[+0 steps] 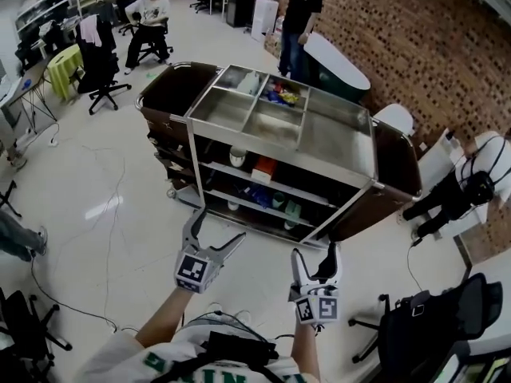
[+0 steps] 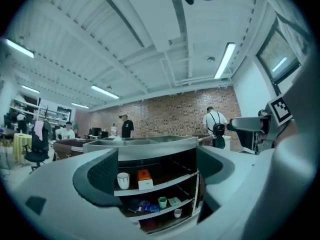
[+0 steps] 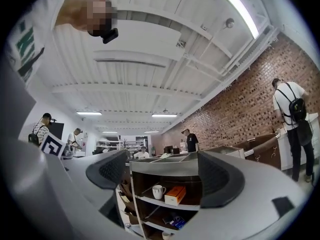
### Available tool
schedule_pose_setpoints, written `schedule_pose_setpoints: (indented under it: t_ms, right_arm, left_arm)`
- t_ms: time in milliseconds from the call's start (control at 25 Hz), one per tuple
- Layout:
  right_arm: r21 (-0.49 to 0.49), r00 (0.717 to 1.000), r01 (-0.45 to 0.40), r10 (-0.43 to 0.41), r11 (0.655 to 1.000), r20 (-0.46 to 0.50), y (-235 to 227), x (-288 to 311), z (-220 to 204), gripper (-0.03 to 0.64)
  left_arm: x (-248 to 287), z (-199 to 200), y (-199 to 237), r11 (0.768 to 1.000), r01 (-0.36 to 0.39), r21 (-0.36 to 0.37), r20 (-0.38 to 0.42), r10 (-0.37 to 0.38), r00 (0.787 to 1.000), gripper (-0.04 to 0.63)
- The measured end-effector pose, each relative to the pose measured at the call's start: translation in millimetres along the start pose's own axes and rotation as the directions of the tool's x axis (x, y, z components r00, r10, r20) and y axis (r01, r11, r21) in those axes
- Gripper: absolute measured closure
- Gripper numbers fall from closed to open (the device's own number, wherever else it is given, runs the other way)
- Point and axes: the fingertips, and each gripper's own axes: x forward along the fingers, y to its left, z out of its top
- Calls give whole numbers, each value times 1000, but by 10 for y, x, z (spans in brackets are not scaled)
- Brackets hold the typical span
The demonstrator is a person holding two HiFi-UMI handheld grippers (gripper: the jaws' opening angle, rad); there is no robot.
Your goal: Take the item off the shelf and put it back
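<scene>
1. Steel cart (image 1: 279,152) well ahead, with orange box (image 2: 144,179) and white mug (image 2: 123,180) side by side on its upper shelf, untouched.
2. Left gripper (image 1: 217,226) and right gripper (image 1: 314,255) both spread wide, empty, short of the shelves.
3. Seemingly nothing done yet: reaching in, grasping, lifting off and returning all left.

Steel shelf cart (image 2: 150,149) stands upright on the floor, open side toward us, its top tray split into compartments. Upper shelf: a white mug (image 2: 123,180) sits upright at the left. Just beside it, on its right, is an orange-and-white box (image 2: 145,179), orange on top and white below. One shelf down, a blue packet (image 2: 147,207) lies flat, with a small green cup (image 2: 162,202) upright to its right.
</scene>
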Motion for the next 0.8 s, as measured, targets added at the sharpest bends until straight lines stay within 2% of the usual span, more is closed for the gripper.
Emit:
schedule_pose_setpoints:
  t_ms: [160, 320, 440, 600, 800]
  right_arm:
    - [-17, 999, -36, 36, 999, 1, 233, -12, 23, 155]
    - [-43, 997, -73, 74, 996, 18, 426, -34, 54, 164]
    - [-64, 996, -89, 91, 994, 23, 523, -13, 90, 164]
    - [-76, 996, -83, 85, 994, 19, 537, -18, 82, 164]
    - [-100, 997, -81, 81, 992, -8, 574, -76, 64, 164]
  left_arm:
    - [-543, -10, 90, 999, -30, 36, -1, 30, 1000, 119]
    - [-836, -130, 187, 996, -80, 42, 10, 80, 997, 120]
    - [-905, -17, 181, 995, -97, 33, 30, 96, 995, 120]
    - [-931, 210, 160, 993, -103, 65, 63, 99, 993, 144]
    - [-963, 280, 225, 992, -106, 74, 78, 101, 992, 144]
